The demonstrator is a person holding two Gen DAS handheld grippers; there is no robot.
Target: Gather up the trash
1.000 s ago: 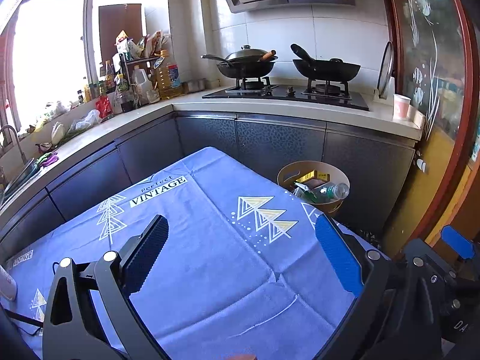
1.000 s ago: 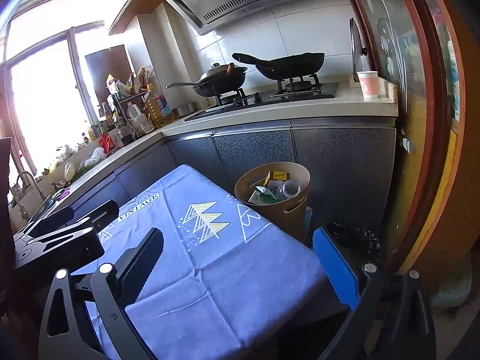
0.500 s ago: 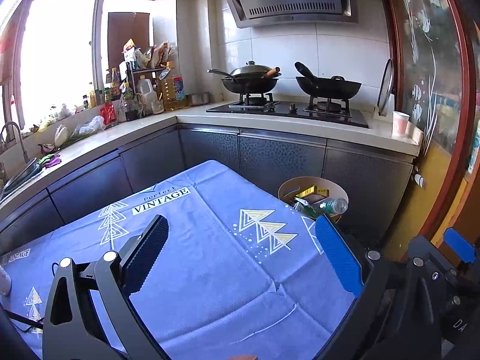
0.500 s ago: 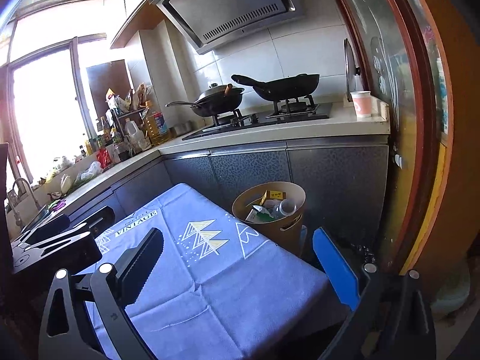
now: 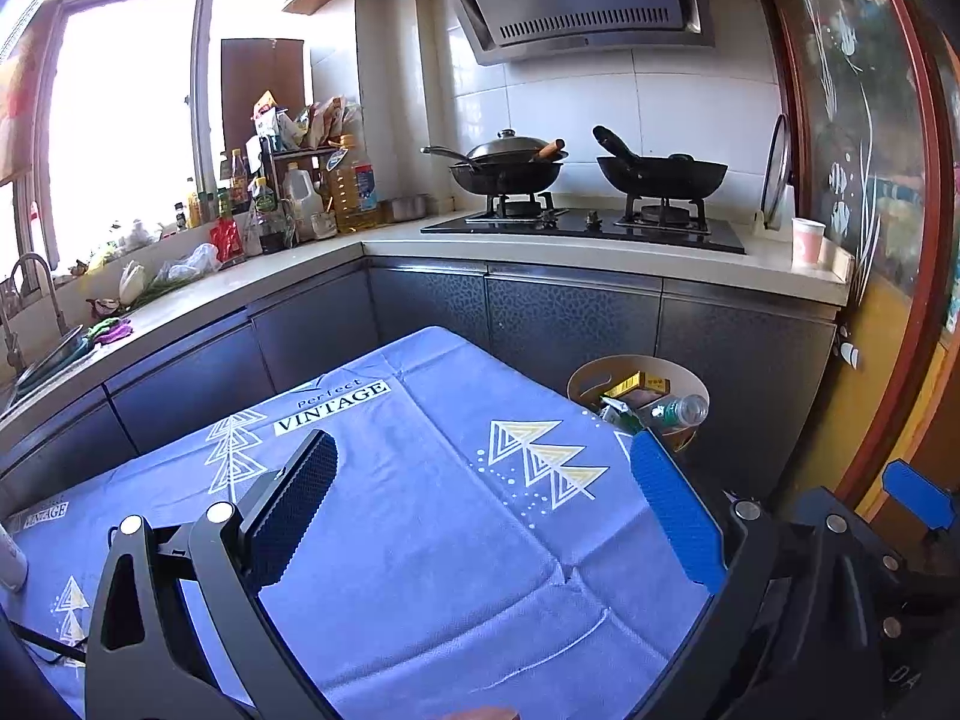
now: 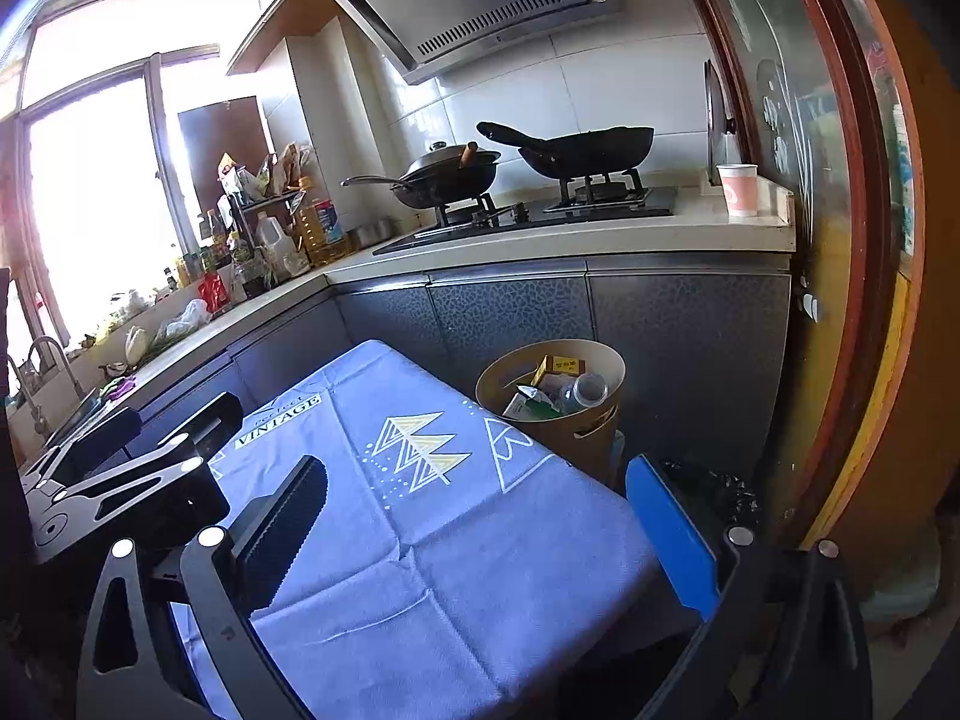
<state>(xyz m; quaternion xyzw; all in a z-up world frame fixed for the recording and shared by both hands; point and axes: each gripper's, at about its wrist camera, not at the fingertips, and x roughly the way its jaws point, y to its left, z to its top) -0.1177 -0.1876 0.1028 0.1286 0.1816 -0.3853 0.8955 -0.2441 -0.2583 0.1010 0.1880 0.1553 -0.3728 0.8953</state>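
A tan round trash bin (image 5: 636,369) (image 6: 576,438) stands on the floor just past the table's far right corner. Inside it lie a yellow box (image 5: 637,385) (image 6: 559,366), a clear plastic bottle (image 5: 681,409) (image 6: 585,389) and a green-white wrapper (image 6: 528,405). My left gripper (image 5: 480,492) hangs open above the blue tablecloth (image 5: 420,516) (image 6: 432,540), with nothing between its fingers. My right gripper (image 6: 474,516) is open too and holds nothing; it hovers over the table's right part, nearer the bin. In the right wrist view the left gripper (image 6: 120,468) shows at the left edge.
Dark cabinets and a pale L-shaped counter (image 5: 600,261) wrap behind the table, carrying a hob with two black pans (image 5: 660,171), bottles (image 5: 348,192) and a paper cup (image 5: 807,240) (image 6: 739,189). A red-framed door (image 6: 864,240) is at the right. Something white (image 5: 9,561) pokes in at the table's left edge.
Both cameras have tilted up and drawn back slightly: the table and bin sit lower in view and more of the hood shows. Both grippers stay open and empty.
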